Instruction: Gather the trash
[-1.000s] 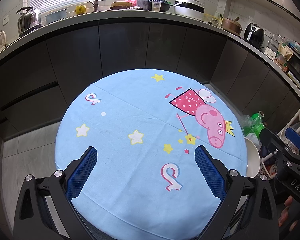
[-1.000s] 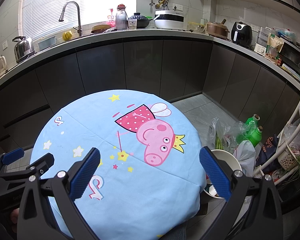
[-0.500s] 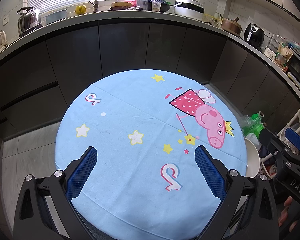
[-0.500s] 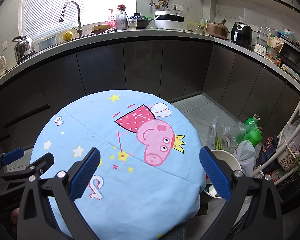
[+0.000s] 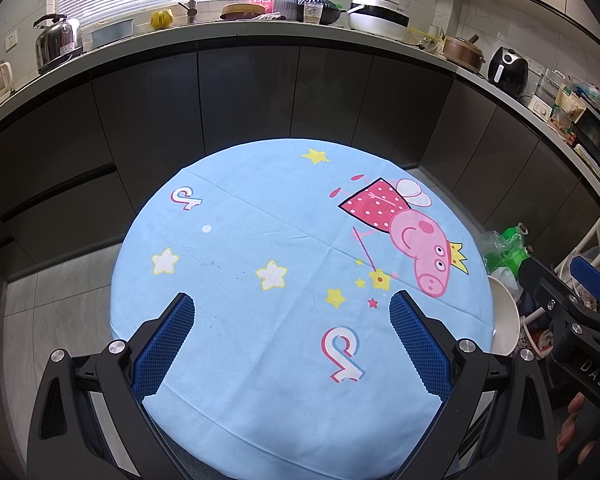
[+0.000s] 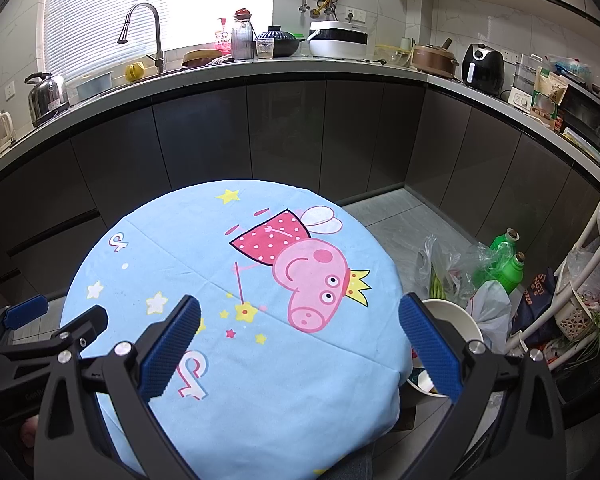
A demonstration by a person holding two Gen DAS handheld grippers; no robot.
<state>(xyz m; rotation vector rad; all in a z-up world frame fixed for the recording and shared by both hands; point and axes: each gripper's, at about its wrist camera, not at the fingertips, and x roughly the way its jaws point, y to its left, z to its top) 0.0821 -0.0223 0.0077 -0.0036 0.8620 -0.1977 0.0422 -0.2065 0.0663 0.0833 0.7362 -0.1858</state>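
Observation:
A round table with a light blue cartoon-pig cloth (image 5: 260, 240) fills both views (image 6: 228, 280); I see no loose trash on it. A white bin (image 6: 456, 320) stands on the floor at the table's right side, with scraps inside, and its rim shows in the left wrist view (image 5: 502, 320). My left gripper (image 5: 292, 312) is open and empty over the table's near edge. My right gripper (image 6: 300, 316) is open and empty over the table's near right part. Each gripper shows at the edge of the other's view.
Plastic bags and two green bottles (image 6: 504, 264) lie on the floor beside the bin. A white rack (image 6: 592, 264) stands at the far right. Dark cabinets under a counter (image 6: 260, 68) with kettle, pots and appliances curve behind the table.

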